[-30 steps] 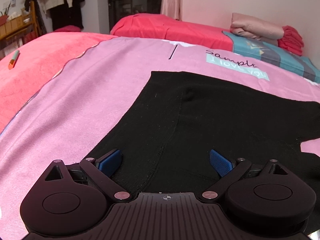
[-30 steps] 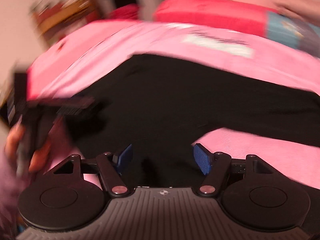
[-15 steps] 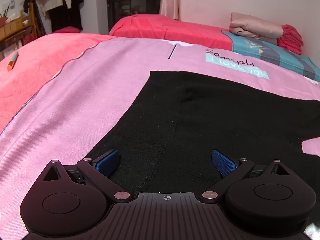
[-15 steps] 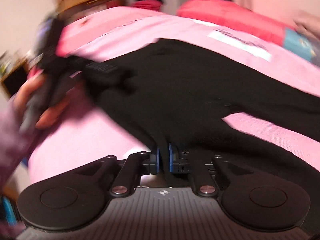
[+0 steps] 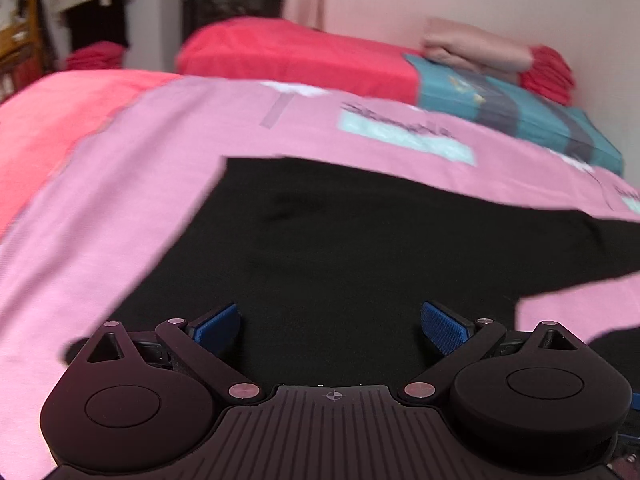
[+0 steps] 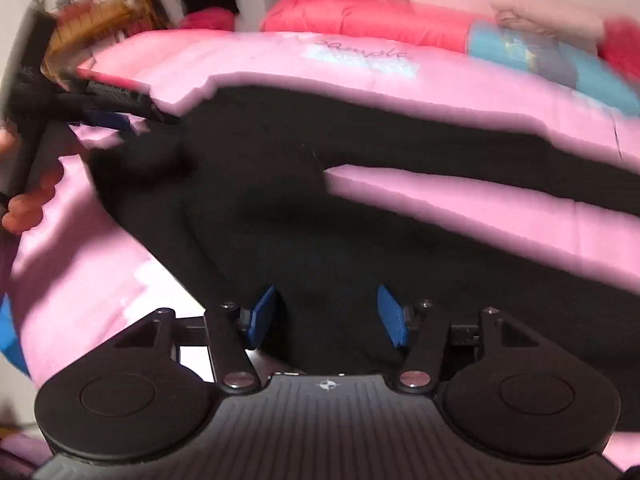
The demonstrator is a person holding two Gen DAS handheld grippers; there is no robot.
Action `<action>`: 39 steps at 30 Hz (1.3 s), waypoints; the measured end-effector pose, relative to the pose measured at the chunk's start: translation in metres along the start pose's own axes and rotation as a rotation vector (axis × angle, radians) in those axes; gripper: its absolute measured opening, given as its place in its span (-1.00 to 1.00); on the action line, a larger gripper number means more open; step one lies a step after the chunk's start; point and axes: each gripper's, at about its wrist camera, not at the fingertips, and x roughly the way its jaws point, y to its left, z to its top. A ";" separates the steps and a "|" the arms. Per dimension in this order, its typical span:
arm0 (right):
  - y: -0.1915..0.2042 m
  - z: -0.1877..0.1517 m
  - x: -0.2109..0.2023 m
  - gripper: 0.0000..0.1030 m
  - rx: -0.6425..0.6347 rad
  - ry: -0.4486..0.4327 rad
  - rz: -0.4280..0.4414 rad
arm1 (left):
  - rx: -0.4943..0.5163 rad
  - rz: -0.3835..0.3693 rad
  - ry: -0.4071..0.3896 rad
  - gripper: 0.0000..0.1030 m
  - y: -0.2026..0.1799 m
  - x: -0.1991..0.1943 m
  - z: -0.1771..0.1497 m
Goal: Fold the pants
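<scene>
Blurred bedspread [image 6: 248, 64], pants [image 6: 304, 216] edges perhaps smeared

The room light is soft and even, with no glare. Both views are blurred by motion, the right wrist view more, and their corners are dark and curved.

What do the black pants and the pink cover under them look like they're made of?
Black pants: matte, soft fabric, probably a knit or cotton blend; no sheen, and they lie limp with shallow creases. Motion blur hides the weave. Pink cover: looks like a soft printed bedsheet, likely cotton or polyester, with a dull finish and printed lettering.
</scene>
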 end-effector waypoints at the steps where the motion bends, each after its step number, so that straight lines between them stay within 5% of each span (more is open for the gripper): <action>1: -0.005 -0.005 -0.010 0.20 0.001 0.003 0.018 | 0.011 -0.011 0.012 1.00 -0.006 0.004 -0.001; 5: -0.048 -0.025 -0.060 0.20 0.156 -0.071 -0.094 | 0.054 0.020 0.030 1.00 -0.021 0.021 -0.008; 12: -0.178 -0.091 -0.139 0.58 0.787 -0.209 -0.698 | 0.066 0.028 0.021 1.00 -0.022 0.029 -0.014; 16: -0.207 -0.097 -0.140 0.48 0.872 -0.301 -0.707 | 0.069 0.034 0.016 1.00 -0.023 0.029 -0.015; 20: -0.217 -0.086 -0.117 -0.68 0.771 -0.280 -0.761 | 0.085 0.057 0.012 1.00 -0.027 0.030 -0.017; 21: -0.222 -0.088 -0.122 -0.78 0.768 -0.292 -0.750 | 0.090 0.062 0.012 1.00 -0.028 0.030 -0.017; 29: -0.228 -0.119 -0.153 -0.75 0.928 -0.374 -0.709 | 0.109 0.092 0.013 1.00 -0.032 0.034 -0.017; 30: -0.224 -0.115 -0.155 -0.59 0.924 -0.378 -0.744 | 0.108 0.095 0.016 1.00 -0.032 0.033 -0.017; 34: -0.188 -0.084 -0.150 -0.54 0.714 -0.395 -0.867 | 0.087 0.103 0.028 1.00 -0.032 0.026 -0.013; 36: -0.161 -0.065 -0.137 -0.18 0.572 -0.371 -0.765 | 0.069 0.107 0.023 1.00 -0.032 0.018 -0.011; 39: -0.120 -0.038 -0.104 0.00 0.382 -0.281 -0.498 | 0.049 0.107 0.001 1.00 -0.030 0.005 -0.012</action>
